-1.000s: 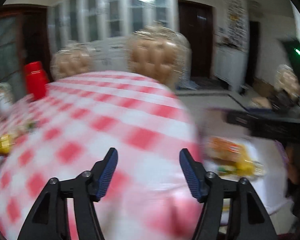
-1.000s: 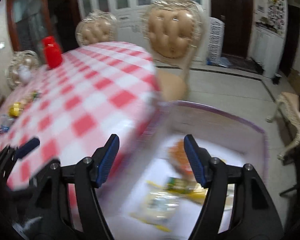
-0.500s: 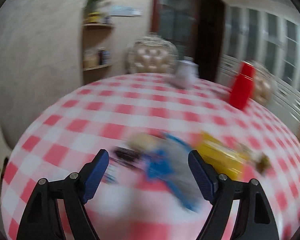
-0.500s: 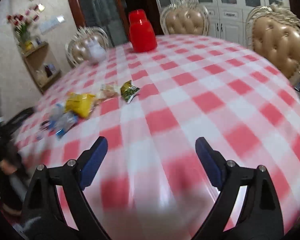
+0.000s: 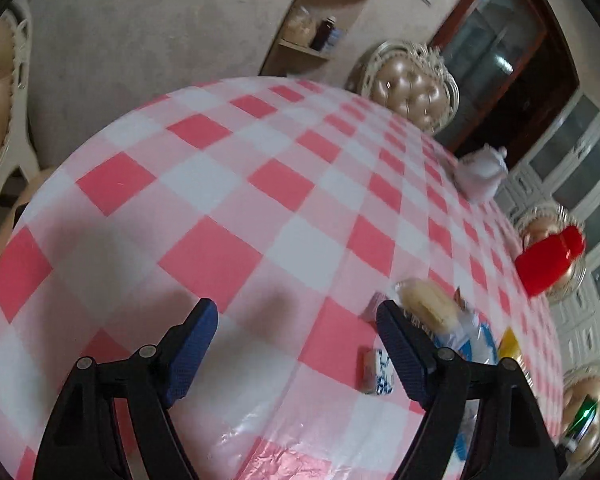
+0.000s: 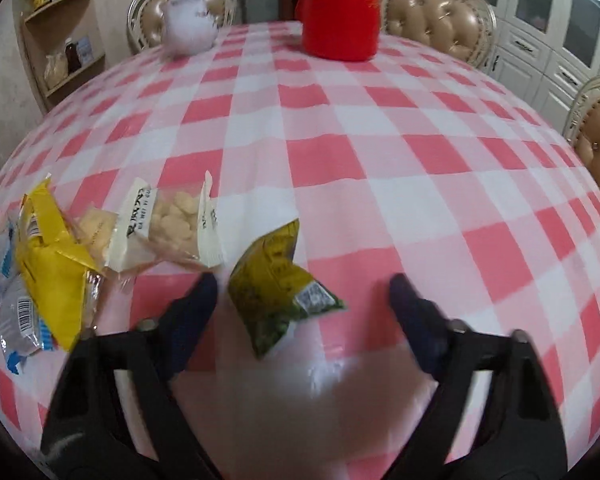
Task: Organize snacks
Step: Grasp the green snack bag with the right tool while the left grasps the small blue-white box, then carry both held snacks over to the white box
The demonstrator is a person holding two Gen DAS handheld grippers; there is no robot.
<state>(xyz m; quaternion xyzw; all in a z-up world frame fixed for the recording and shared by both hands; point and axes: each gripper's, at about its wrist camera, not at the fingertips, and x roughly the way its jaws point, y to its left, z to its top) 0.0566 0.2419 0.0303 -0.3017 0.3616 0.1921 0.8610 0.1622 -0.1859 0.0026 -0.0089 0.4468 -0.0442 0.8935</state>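
Several snack packets lie on the red-and-white checked table. In the right wrist view a green packet lies between my open right gripper's fingers, with a clear packet of pale biscuits, a yellow packet and a blue-grey packet to its left. In the left wrist view my left gripper is open and empty over bare cloth. A clear-wrapped bun, a small blue-white packet and a blue packet lie just right of its right finger.
A red jug and a white teapot stand at the table's far side. Padded chairs ring the table. A corner shelf is on the wall. The table's near edge is close below the left gripper.
Both grippers swung left and came down close to the table. The right one moved up to the green packet; the left one swept past the snacks, which now lie at its right.
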